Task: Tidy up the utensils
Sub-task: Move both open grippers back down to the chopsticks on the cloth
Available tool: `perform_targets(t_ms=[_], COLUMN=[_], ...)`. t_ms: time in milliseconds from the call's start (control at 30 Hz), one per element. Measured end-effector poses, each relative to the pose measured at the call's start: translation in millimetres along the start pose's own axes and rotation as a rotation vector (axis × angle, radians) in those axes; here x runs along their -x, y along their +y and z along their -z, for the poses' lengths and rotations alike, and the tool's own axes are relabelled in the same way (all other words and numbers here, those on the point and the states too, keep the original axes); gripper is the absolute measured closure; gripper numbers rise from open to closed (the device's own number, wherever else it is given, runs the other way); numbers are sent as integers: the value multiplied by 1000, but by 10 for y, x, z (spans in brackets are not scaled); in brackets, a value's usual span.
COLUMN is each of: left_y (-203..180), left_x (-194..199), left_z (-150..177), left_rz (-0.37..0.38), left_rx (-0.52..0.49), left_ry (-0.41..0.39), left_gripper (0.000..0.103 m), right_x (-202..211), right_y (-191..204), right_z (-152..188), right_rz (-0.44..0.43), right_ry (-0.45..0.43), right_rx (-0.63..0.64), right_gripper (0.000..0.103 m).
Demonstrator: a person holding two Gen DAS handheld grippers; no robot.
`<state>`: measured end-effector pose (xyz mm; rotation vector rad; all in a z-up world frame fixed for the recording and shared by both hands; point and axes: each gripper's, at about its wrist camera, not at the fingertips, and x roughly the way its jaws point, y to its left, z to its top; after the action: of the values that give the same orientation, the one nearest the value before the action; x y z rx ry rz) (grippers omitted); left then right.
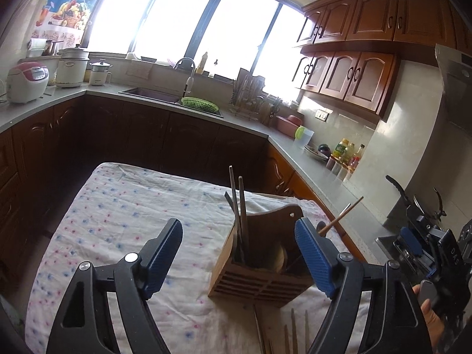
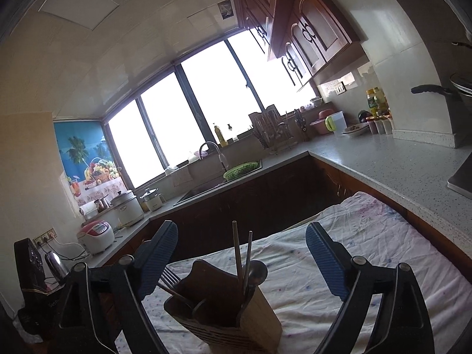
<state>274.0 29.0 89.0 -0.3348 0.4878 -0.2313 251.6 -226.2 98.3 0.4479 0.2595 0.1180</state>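
Left wrist view: floral cloth [image 1: 124,206] is covering the table, utensil holder [image 1: 259,265] sitting at five o'clock near its edge, counter [image 1: 318,165] running beyond; left gripper [image 1: 237,258] and right gripper [image 2: 242,261] are both hanging released.

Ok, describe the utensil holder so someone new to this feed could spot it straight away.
Find the table with the flowered cloth in the middle of the kitchen. Near its right edge stands a wooden holder, a box with slotted sides and a taller back with a hanging hole. It is the only upright thing on the cloth, with chopsticks sticking out of it; loose chopsticks lie flat before it.
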Motion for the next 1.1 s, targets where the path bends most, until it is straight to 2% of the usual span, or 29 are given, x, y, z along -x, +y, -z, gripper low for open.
perform_targets(t_ms=[267, 533, 833, 1100], left_y=[-71, -128, -179, -260], left_x=[336, 391, 383, 157], left_z=[456, 774, 972, 1023], left_rz=[-4, -19, -50, -57], left_rx=[10, 22, 29, -11], left_ry=[72, 170, 239, 292], left_gripper=[23, 23, 23, 23], right_x=[442, 754, 847, 739], right_y=[-174, -325, -405, -453], right_z=[272, 657, 1044, 1209], right_rz=[24, 73, 107, 113], right_ry=[68, 168, 285, 366], right_rx=[-25, -34, -16, -28], right_gripper=[9, 9, 9, 9])
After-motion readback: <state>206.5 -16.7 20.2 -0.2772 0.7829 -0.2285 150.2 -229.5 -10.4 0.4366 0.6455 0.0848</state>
